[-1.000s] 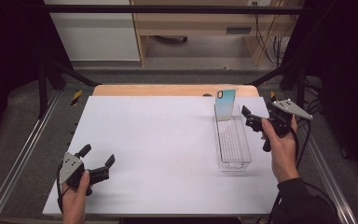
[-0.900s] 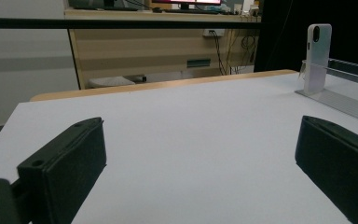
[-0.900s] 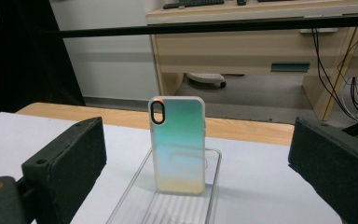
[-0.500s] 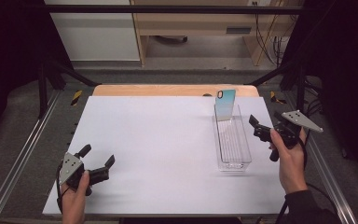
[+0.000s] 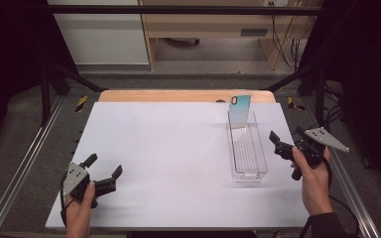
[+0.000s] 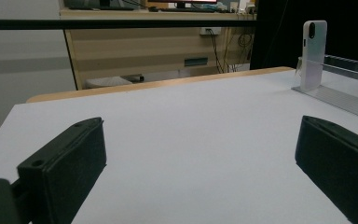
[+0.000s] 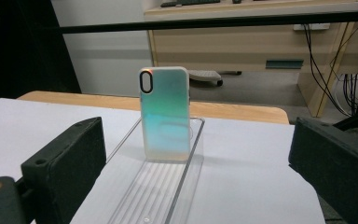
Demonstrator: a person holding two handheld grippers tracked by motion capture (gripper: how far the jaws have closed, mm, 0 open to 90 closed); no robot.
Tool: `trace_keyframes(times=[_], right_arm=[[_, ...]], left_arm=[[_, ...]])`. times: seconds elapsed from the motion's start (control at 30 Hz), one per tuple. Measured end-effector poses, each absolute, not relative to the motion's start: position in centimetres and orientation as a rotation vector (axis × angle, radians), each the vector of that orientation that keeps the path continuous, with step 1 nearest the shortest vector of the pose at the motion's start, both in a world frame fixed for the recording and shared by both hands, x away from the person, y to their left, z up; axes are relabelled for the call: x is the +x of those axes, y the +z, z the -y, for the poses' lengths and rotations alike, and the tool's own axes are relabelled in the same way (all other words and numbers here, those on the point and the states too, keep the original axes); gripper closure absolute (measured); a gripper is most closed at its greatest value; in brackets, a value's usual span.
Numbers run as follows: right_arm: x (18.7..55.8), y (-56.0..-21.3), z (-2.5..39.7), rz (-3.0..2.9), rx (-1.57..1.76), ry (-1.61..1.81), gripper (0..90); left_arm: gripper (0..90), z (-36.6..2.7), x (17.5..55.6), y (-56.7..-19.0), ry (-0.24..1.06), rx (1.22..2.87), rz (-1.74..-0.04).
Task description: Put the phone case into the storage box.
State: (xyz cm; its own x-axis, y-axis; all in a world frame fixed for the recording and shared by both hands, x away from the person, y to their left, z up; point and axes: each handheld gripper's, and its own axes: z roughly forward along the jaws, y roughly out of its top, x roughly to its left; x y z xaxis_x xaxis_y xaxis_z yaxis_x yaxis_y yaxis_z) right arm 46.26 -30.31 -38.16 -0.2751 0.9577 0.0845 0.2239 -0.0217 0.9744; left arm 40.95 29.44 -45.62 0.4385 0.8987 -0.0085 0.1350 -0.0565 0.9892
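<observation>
Phone case [image 5: 239, 110] upright at far end of clear tray [image 5: 248, 148]; both grippers released, holding nothing.

Tray long axis running from near edge toward far edge of white sheet [image 5: 168, 158], set well right of sheet centre. Case leaning at tray's far wall, long axis vertical, camera cutout at top, back face toward near side. Right gripper [image 5: 287, 144] just right of tray, near sheet's right edge, jaws spread wide. Left gripper [image 5: 104, 173] well left of tray, close to sheet's near-left corner, jaws likewise apart. Broad bare sheet left of tray; near half of tray unoccupied.
</observation>
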Motion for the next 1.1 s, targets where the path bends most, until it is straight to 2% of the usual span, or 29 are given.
trace_keyframes(times=[1.1], right_arm=[[43.0, -37.5, 31.0, -1.597, 1.195, 1.366, 3.2]], left_arm=[[1.3, -29.1, 40.7, -45.5, 0.802, 1.523, -0.931]])
